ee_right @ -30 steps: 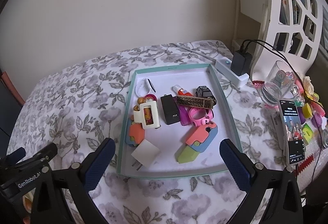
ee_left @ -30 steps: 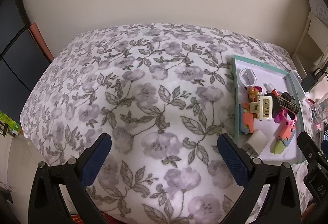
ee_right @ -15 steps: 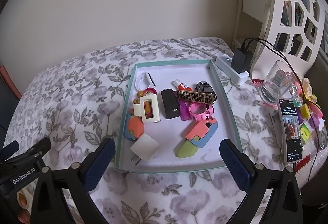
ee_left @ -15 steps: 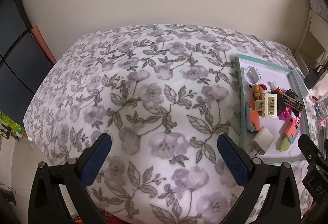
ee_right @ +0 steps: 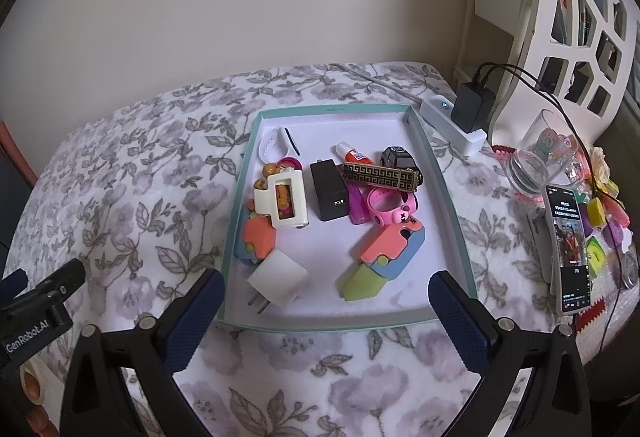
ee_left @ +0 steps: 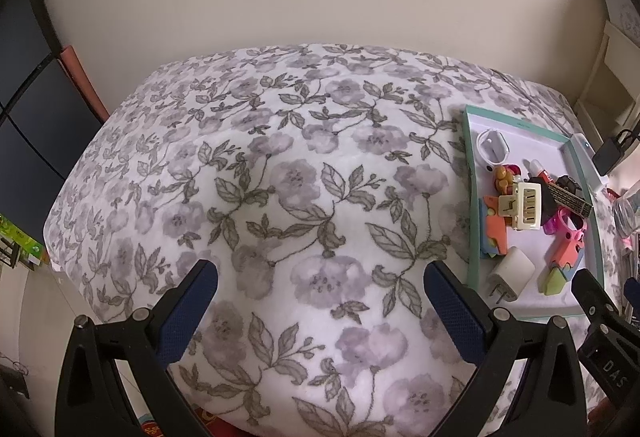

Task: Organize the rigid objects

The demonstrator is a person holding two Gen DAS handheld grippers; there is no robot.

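A teal-rimmed white tray (ee_right: 456,233) lies on the flowered cloth and holds a pile of small objects: a white plug (ee_right: 278,279), a cream hair clip (ee_right: 286,201), a black charger (ee_right: 329,190), a gold patterned bar (ee_right: 382,177), a pink ring toy (ee_right: 390,207), orange and blue blocks (ee_right: 390,245), and a glue tube (ee_right: 352,155). My right gripper (ee_right: 326,307) is open and empty, just in front of the tray's near rim. My left gripper (ee_left: 320,303) is open and empty over bare cloth, left of the tray (ee_left: 472,213).
Right of the tray are a white power strip with a black charger (ee_right: 468,109), a glass mug (ee_right: 540,157), a lit phone (ee_right: 568,249) and small colourful toys (ee_right: 600,221). A white cut-out shelf (ee_right: 568,29) stands at the back right. The flowered cloth (ee_left: 280,177) spreads left.
Both grippers have drawn back a little from the table. The tray sits slightly farther away in both views. Nothing was taken hold of.
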